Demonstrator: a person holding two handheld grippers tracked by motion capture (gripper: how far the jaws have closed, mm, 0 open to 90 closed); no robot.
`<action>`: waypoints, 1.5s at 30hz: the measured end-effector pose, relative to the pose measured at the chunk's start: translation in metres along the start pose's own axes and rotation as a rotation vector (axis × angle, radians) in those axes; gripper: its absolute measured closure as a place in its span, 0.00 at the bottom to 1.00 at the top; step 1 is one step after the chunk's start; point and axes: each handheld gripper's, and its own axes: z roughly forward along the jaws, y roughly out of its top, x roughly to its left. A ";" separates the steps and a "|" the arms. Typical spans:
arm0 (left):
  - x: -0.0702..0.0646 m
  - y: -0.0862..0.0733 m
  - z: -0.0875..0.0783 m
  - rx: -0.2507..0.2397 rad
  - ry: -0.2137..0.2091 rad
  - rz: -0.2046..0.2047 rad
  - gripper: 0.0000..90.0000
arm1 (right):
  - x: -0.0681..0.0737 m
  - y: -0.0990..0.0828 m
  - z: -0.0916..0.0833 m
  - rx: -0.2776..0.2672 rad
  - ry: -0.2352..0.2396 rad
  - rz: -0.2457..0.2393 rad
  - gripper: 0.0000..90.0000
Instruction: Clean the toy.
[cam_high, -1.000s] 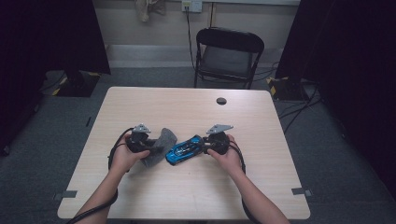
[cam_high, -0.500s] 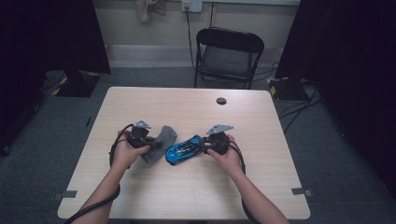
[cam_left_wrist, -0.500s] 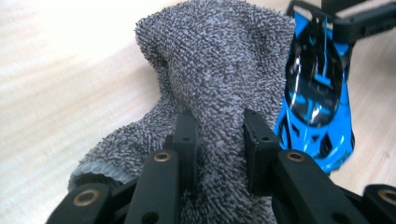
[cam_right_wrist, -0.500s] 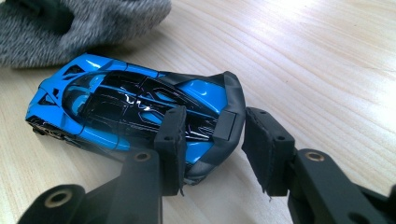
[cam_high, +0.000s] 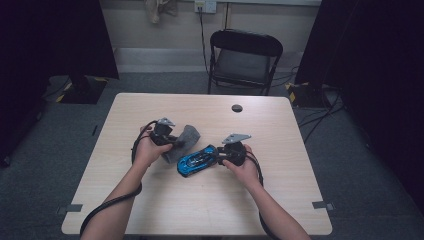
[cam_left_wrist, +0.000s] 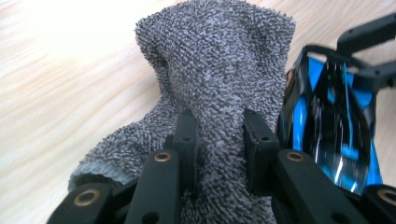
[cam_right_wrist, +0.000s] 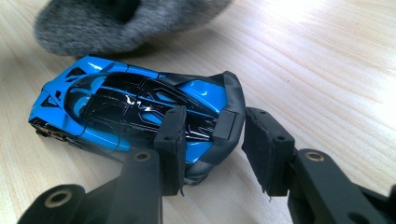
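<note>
The grey sock (cam_left_wrist: 219, 79) is clamped between the jaws of the left gripper (cam_left_wrist: 219, 144), just beside the blue toy car (cam_high: 196, 160). The car's rear end is gripped by the right gripper (cam_right_wrist: 212, 149) while the car rests on the table (cam_high: 210, 200).

In the left gripper view, the grey sock (cam_left_wrist: 219, 74) ran off the bottom edge behind the jaws, and the blue toy car (cam_left_wrist: 334, 135) was cut by the right edge. In the right gripper view the sock (cam_right_wrist: 126, 21) lay blurred and cropped at the top. The small dark disc (cam_high: 237, 108) on the table (cam_high: 210, 210) was too small to identify.
</note>
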 end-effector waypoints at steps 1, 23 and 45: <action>0.000 0.000 0.000 0.000 0.000 0.000 0.79 | 0.000 0.000 0.000 -0.001 0.001 0.000 0.66; -0.018 0.020 0.043 0.022 -0.057 0.088 0.78 | -0.001 0.000 0.000 0.000 0.010 0.003 0.66; -0.016 0.003 0.018 0.064 -0.075 0.086 0.80 | 0.000 0.002 0.001 0.012 0.006 -0.015 0.66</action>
